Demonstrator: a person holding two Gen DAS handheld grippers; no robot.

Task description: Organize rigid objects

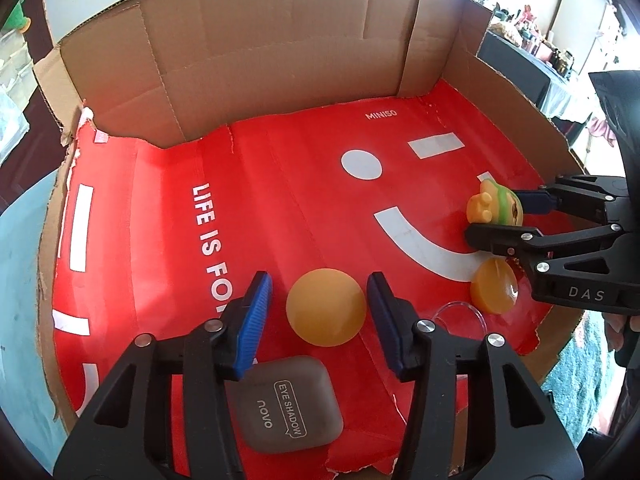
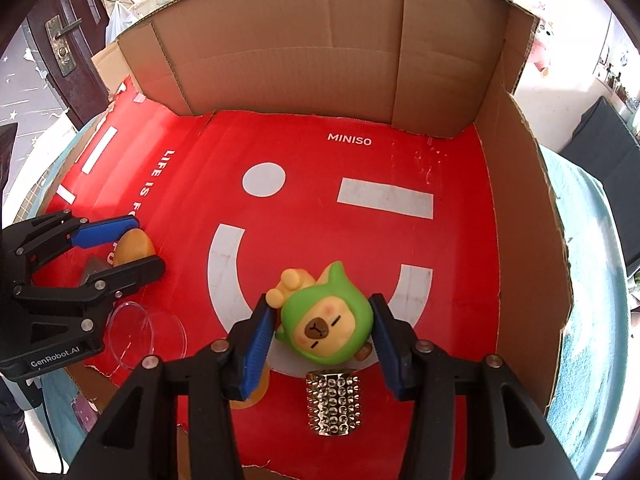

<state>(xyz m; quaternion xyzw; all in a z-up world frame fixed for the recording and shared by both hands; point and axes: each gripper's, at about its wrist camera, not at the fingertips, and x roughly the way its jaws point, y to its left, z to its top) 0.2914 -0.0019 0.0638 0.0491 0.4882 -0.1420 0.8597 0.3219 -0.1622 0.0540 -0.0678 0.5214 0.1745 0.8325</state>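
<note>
An orange ball-like piece (image 1: 326,306) rests on the red floor between the blue pads of my left gripper (image 1: 319,284), which is open, with a gap showing at the left pad. The right wrist view shows that left gripper (image 2: 146,246) from the side around the orange piece (image 2: 134,246). A green-hooded capybara toy (image 2: 326,326) lies on the floor, and my right gripper (image 2: 320,300) is shut on it, a pad against each side. The left wrist view shows the toy (image 1: 494,206) in the right gripper (image 1: 494,216).
All of this sits in a cardboard box (image 1: 280,60) with tall walls and a red printed floor (image 2: 360,160). A grey eye-shadow case (image 1: 288,404), a second orange puck (image 1: 494,286), a clear round lid (image 2: 148,336) and a studded silver piece (image 2: 334,404) lie near the front.
</note>
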